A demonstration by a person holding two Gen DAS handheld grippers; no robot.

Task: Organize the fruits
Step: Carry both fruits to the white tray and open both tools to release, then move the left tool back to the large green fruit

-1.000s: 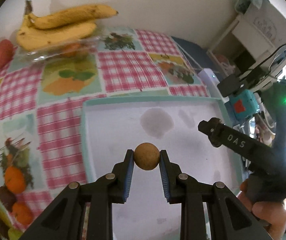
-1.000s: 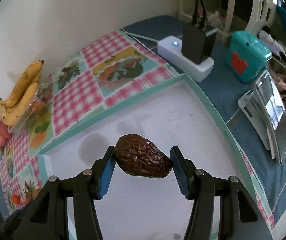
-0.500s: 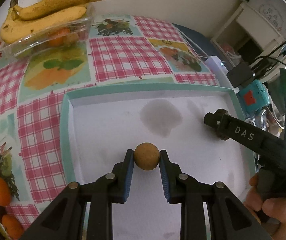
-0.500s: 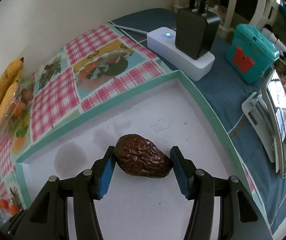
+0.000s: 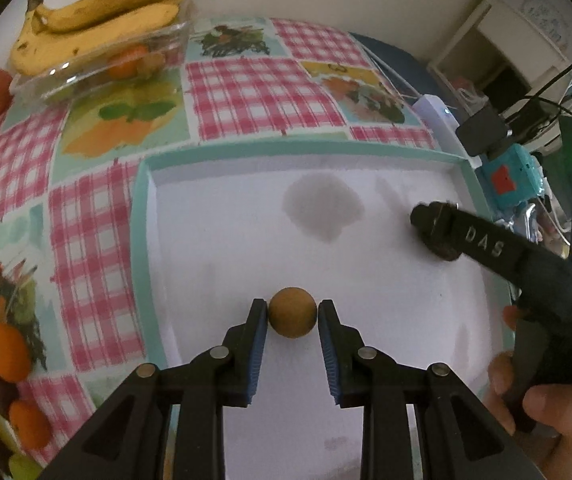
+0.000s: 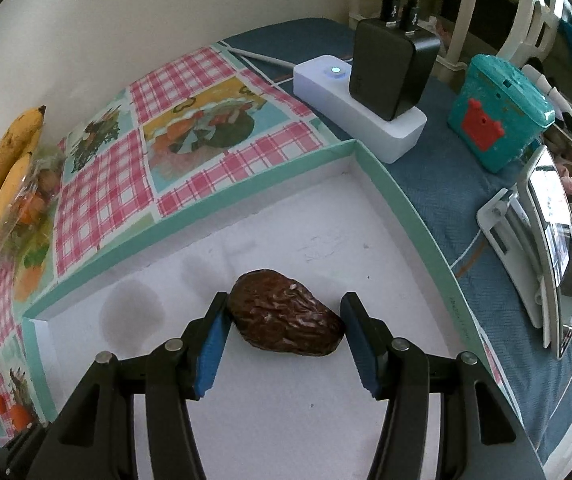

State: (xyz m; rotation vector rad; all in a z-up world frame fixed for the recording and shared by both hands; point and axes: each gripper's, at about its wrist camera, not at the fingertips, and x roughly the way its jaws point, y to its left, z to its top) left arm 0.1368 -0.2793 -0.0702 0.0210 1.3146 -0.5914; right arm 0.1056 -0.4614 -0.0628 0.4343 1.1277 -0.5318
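Yellow bananas (image 5: 97,16) lie on a clear box (image 5: 105,64) at far left on the cloth (image 5: 245,84). My left tongs (image 5: 292,316) clench a small brown ball (image 5: 292,317) low over the white tray (image 5: 141,216). My right tongs (image 6: 286,318) grasp a wrinkled dark fruit (image 6: 286,314) over the same tray, near its right rim.

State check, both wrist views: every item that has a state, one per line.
left tongs: shut on small round brown fruit
right tongs: shut on wrinkled dark avocado, low over the tray
tray: otherwise bare, stained
clear container: open, bananas on top
power strip: light on, charger plugged in
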